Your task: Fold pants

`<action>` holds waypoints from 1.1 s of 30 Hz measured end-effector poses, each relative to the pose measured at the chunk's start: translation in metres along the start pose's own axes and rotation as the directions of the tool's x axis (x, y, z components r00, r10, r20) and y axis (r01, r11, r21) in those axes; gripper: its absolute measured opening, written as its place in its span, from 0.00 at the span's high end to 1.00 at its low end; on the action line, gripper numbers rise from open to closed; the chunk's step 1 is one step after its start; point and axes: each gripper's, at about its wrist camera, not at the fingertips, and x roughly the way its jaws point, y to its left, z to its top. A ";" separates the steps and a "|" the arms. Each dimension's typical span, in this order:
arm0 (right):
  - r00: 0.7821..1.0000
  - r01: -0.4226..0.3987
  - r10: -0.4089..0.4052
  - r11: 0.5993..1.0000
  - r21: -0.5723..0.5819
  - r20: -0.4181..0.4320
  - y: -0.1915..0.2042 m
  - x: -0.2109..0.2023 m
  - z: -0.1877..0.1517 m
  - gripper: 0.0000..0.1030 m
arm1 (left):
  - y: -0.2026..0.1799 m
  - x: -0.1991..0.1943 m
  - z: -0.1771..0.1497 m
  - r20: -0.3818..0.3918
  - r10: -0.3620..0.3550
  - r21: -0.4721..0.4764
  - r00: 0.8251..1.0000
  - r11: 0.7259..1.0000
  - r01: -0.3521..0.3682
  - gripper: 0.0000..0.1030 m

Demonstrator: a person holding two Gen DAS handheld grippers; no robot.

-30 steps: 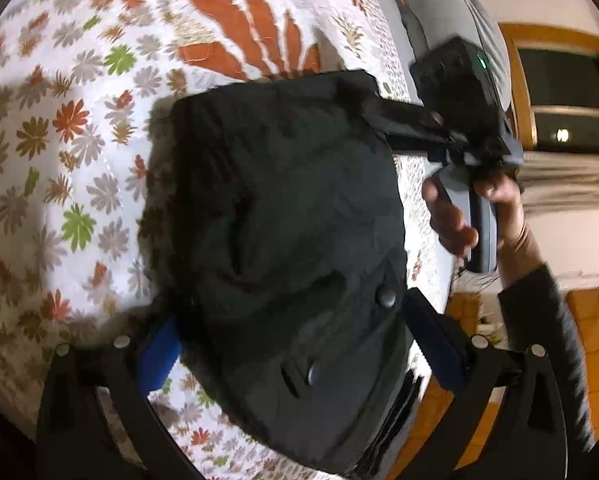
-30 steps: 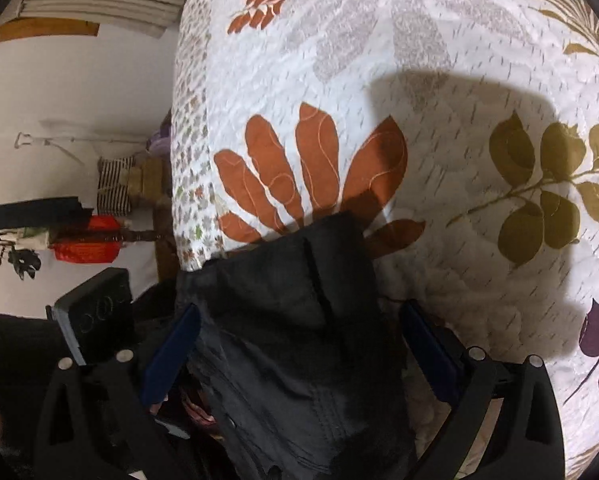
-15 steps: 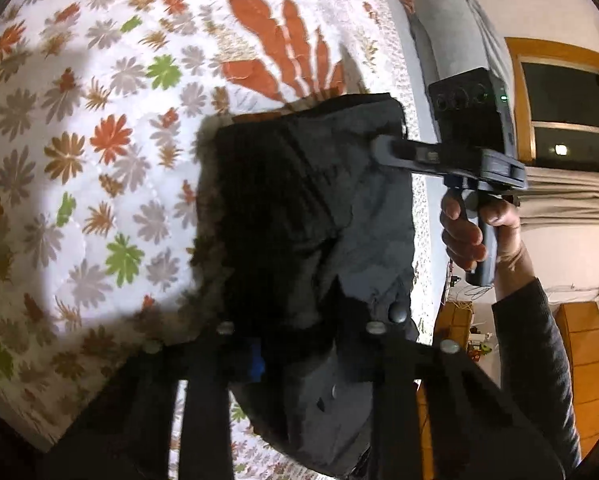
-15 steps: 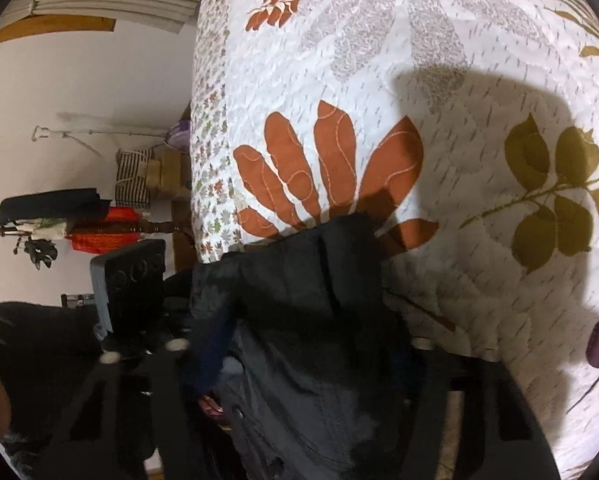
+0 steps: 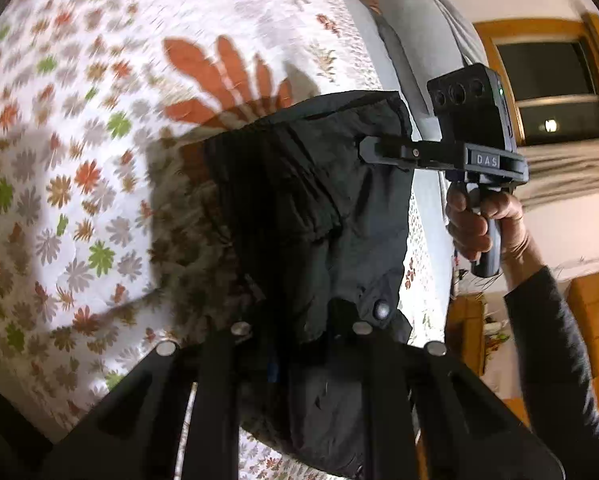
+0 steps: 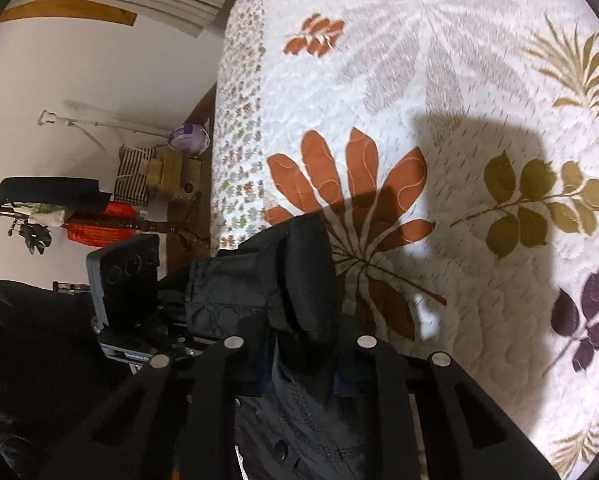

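Pants [image 5: 299, 208], black with a snap button at the waist, lie partly on a white quilted bedspread [image 5: 79, 160] printed with orange and green leaves, one end drawn up off it. Left gripper [image 5: 299, 344] is clenched on the waistband fabric near the button. Right gripper [image 6: 299, 356] has just been closing, with a bunched black fold pinched between its blue pads. In the left view, a hand [image 5: 479, 224] holds the right gripper's handle.
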 end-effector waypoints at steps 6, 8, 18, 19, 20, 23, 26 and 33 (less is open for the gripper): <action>0.998 0.039 -0.038 0.999 -0.018 0.057 0.030 -0.035 -0.020 0.81 | -0.048 -0.013 -0.005 0.033 0.034 0.124 0.999 0.992 -0.038 0.87; 0.996 0.053 -0.052 0.998 -0.021 0.077 0.038 -0.049 -0.030 0.81 | -0.065 -0.018 -0.009 0.042 0.032 0.161 0.999 0.986 -0.038 0.87; 0.971 0.156 -0.151 0.988 -0.009 0.186 0.104 -0.121 -0.100 0.80 | -0.140 -0.035 -0.039 0.066 -0.012 0.320 0.998 0.947 -0.010 0.87; 0.967 0.165 -0.160 0.986 -0.007 0.199 0.110 -0.127 -0.108 0.80 | -0.145 -0.037 -0.043 0.067 -0.015 0.334 0.998 0.942 -0.008 0.87; 0.963 0.173 -0.168 0.985 -0.004 0.212 0.116 -0.133 -0.116 0.80 | -0.148 -0.040 -0.049 0.066 -0.019 0.345 0.998 0.938 -0.005 0.87; 0.953 0.190 -0.185 0.982 0.003 0.241 0.130 -0.142 -0.137 0.80 | -0.162 -0.046 -0.066 0.063 -0.028 0.387 0.998 0.922 0.002 0.87; 0.939 0.200 -0.196 0.980 0.016 0.283 0.144 -0.156 -0.167 0.80 | -0.177 -0.051 -0.084 0.058 -0.036 0.432 0.998 0.902 0.008 0.87; 0.901 0.202 -0.206 0.978 0.051 0.382 0.162 -0.178 -0.240 0.80 | -0.220 -0.054 -0.133 0.038 -0.050 0.564 0.998 0.825 0.020 0.87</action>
